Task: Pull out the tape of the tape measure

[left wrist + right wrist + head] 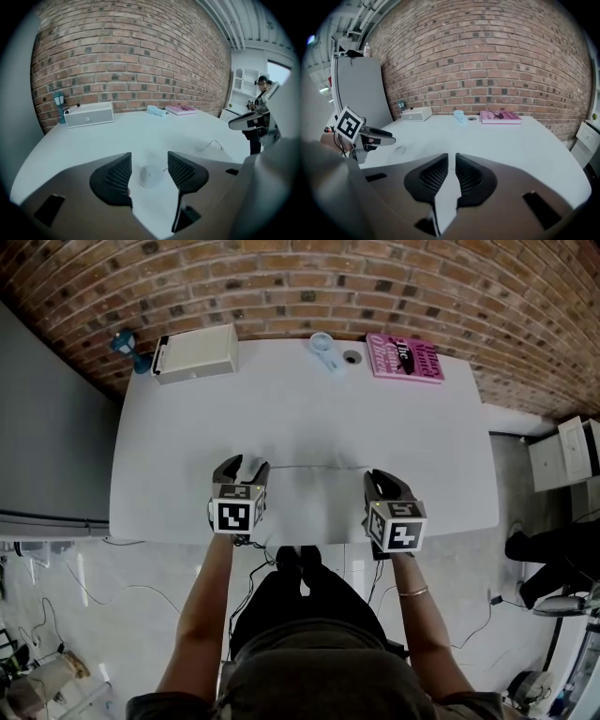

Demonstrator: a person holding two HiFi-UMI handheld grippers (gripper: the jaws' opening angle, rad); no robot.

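Head view: white table [422, 446]. Both grippers sit over its near part, the left gripper [241, 470] and the right gripper [380, 482] well apart.

- Key relation: a thin pale tape [314, 467] lies flat on the table between the two grippers. Its long axis runs left to right across the view, roughly from one gripper to the other.
- Small round white tape measure case [151, 176]: rests on the table at the left end of that line. In the left gripper view it is straight ahead of and below the left gripper [149, 154], framed in the gap between the pads. The tape leaves it toward the right.
- In the right gripper view the case [400, 149] shows far off to the left, just by the other gripper. The left hand is clearly the nearer one to the case, the right hand to the tape's free end.
- Left jaws: spread wide. The ribbed pads [117, 177] stand clear of the case and touch nothing.
- Right gripper [451, 155]: jaws drawn almost together, only a narrow slit left. Bare table shows through the slit and no tape is caught in it.

Judgement: the tape looks already drawn out and let go. Any re-grip would mean lowering the left jaws straight onto the case.
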